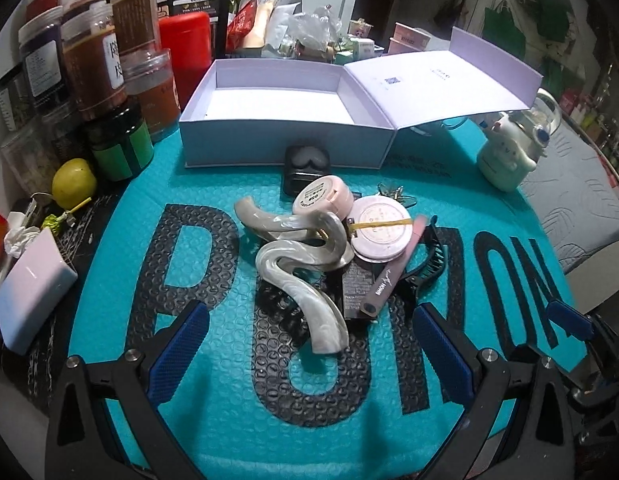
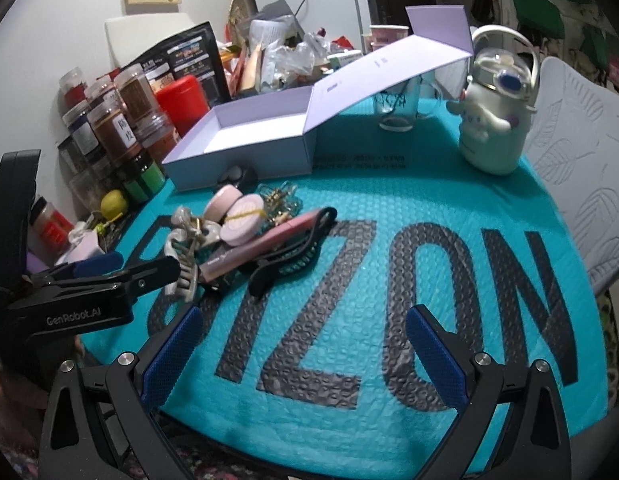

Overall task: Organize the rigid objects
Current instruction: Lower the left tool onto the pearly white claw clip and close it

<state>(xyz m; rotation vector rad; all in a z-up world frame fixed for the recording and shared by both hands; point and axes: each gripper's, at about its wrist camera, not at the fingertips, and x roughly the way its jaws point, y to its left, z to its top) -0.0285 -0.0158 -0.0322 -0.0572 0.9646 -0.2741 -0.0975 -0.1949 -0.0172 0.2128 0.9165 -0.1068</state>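
A pile of small items lies mid-mat: a pearl-white wavy hair claw (image 1: 305, 276), two pink round compacts (image 1: 323, 199) (image 1: 379, 231), a pink stick (image 1: 393, 268), a black hair claw (image 1: 425, 258) and a black case (image 1: 305, 170). The pile also shows in the right wrist view (image 2: 245, 232). Behind it stands an empty open lavender box (image 1: 281, 116) (image 2: 245, 136). My left gripper (image 1: 309, 344) is open just short of the white claw. My right gripper (image 2: 301, 344) is open and empty over the mat, right of the pile.
Spice jars (image 1: 93, 68), a red tin (image 1: 187, 56) and a lemon (image 1: 74, 183) crowd the left edge. A white character bottle (image 1: 509, 156) (image 2: 493, 120) and a glass cup (image 2: 393, 110) stand at the back right. A teal bubble mat (image 2: 389, 280) covers the table.
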